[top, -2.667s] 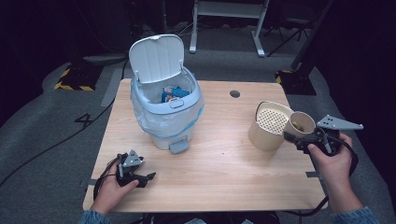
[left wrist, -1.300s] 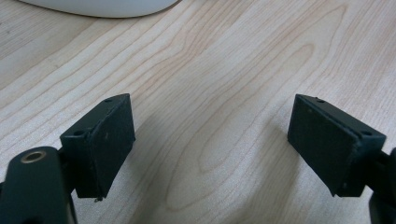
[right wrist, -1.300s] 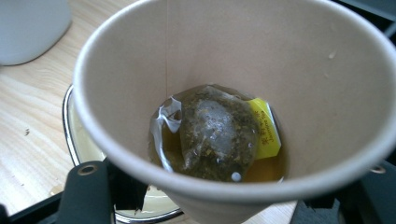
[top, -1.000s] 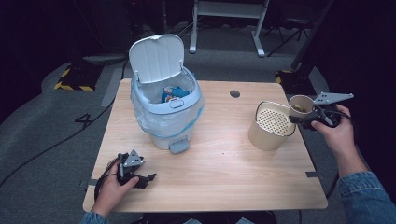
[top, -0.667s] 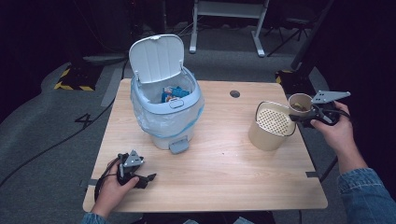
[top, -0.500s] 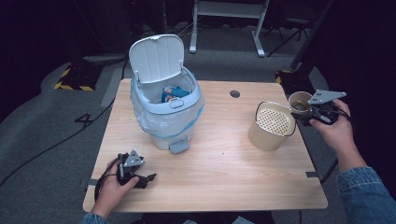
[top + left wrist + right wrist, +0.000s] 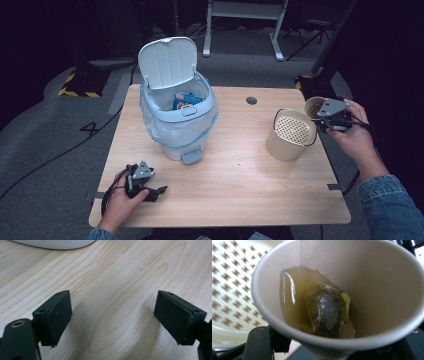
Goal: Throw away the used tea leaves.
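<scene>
Paper cup (w/ teabag) in right gripper

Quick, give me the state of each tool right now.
Left tool: open, empty, low over the table.
Right tool: shut on the paper cup, which holds liquid and a tea bag.

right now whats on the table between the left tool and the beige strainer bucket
Nothing: in the high view, bare wood tabletop runs from the left tool to the beige strainer bucket. The pedal bin stands off that line, farther back.
</scene>
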Available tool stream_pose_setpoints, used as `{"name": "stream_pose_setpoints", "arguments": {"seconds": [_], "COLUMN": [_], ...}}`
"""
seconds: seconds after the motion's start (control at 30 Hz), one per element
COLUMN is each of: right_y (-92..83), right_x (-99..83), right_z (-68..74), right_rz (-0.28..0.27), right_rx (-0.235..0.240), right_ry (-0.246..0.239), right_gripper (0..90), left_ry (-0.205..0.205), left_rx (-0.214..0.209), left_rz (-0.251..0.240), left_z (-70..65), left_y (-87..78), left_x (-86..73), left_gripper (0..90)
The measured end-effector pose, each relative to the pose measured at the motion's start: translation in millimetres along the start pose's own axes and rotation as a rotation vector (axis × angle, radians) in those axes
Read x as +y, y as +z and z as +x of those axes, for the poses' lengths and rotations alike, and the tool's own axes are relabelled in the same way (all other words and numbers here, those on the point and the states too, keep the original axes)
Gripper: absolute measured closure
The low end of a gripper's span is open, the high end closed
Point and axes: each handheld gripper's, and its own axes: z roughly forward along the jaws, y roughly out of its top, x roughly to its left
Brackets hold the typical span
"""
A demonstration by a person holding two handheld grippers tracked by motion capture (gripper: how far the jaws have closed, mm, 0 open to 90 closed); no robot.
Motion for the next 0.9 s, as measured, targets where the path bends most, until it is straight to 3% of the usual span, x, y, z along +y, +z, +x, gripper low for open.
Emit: {"name": "stream_pose_setpoints", "arguments": {"seconds": [0.07, 0.13, 0.17, 0.2, 0.23, 0.27, 0.3, 0.33, 0.4, 0.43, 0.5, 0.53, 0.57, 0.6, 0.63, 0.67, 0.7, 0.73, 0.8, 0.87, 0.9], "right_y": [0.2, 0.2, 0.2, 0.6, 0.7, 0.7, 1.2, 1.2, 2.0, 3.7, 5.1, 5.1, 6.2, 6.2, 7.8, 7.8, 8.6, 11.3, 14.3, 16.9, 16.9], "right_x": [1.1, 4.6, 4.6, 5.9, 9.0, 9.0, 11.6, 11.6, 14.6, 17.3, 20.6, 20.6, 24.8, 24.8, 29.3, 29.3, 31.7, 35.6, 38.5, 40.6, 40.6], "right_z": [0.4, 1.8, 1.8, 2.1, 3.5, 3.5, 6.1, 6.1, 9.4, 13.6, 19.2, 19.2, 25.1, 25.1, 32.3, 32.3, 35.5, 42.7, 49.6, 55.1, 55.1], "right_rz": [0.012, 0.047, 0.047, 0.057, 0.087, 0.087, 0.117, 0.117, 0.156, 0.177, 0.218, 0.218, 0.26, 0.26, 0.31, 0.31, 0.334, 0.387, 0.435, 0.467, 0.467], "right_rx": [-0.013, -0.054, -0.054, -0.065, -0.089, -0.089, -0.109, -0.109, -0.139, -0.17, -0.208, -0.208, -0.266, -0.266, -0.327, -0.327, -0.354, -0.402, -0.444, -0.472, -0.472], "right_ry": [-0.023, -0.115, -0.115, -0.153, -0.238, -0.238, -0.284, -0.284, -0.355, -0.421, -0.487, -0.487, -0.592, -0.592, -0.705, -0.705, -0.767, -0.877, -0.985, -1.075, -1.075], "right_gripper": [32.4, 32.4, 32.4, 32.4, 32.5, 32.5, 32.4, 32.4, 32.4, 32.5, 32.5, 32.5, 32.6, 32.6, 32.6, 32.6, 32.6, 32.6, 32.6, 32.6, 32.6], "left_ry": [0.0, 0.001, 0.001, 0.0, 0.004, 0.0, 0.0, 0.0, 0.002, 0.001, 0.002, 0.001, -0.003, -0.003, -0.003, -0.003, -0.003, -0.002, -0.003, 0.001, 0.001], "left_rx": [0.0, 0.0, 0.0, -0.001, 0.0, -0.001, 0.001, 0.001, 0.002, 0.003, 0.004, 0.004, 0.004, 0.004, 0.004, 0.004, 0.004, 0.004, 0.004, 0.006, 0.006], "left_rz": [0.0, 0.0, 0.0, 0.0, 0.0, 0.0, 0.0, 0.0, 0.001, 0.001, 0.001, 0.001, 0.0, 0.0, 0.0, 0.0, 0.0, 0.0, 0.0, 0.001, 0.001], "left_z": [0.0, 0.1, 0.1, 0.0, 0.4, 0.3, 0.3, 0.3, 0.6, 0.5, 0.5, 0.5, 0.2, 0.2, 0.2, 0.2, 0.2, 0.2, 0.2, 0.4, 0.4], "left_y": [0.0, 0.0, 0.0, 0.0, 0.1, 0.3, 0.7, 0.7, 0.7, 0.8, 0.9, 1.0, 1.1, 1.1, 1.1, 1.1, 1.1, 1.1, 1.1, 1.0, 1.0], "left_x": [0.0, 0.0, 0.0, 0.0, 0.3, 0.3, 0.7, 0.7, 0.9, 1.0, 1.1, 1.2, 1.2, 1.2, 1.2, 1.2, 1.2, 1.2, 1.2, 1.3, 1.3], "left_gripper": [15.2, 15.2, 15.2, 15.2, 15.2, 15.2, 15.2, 15.2, 15.2, 15.2, 15.2, 15.2, 15.2, 15.2, 15.2, 15.2, 15.2, 15.2, 15.2, 15.2, 15.2]}}
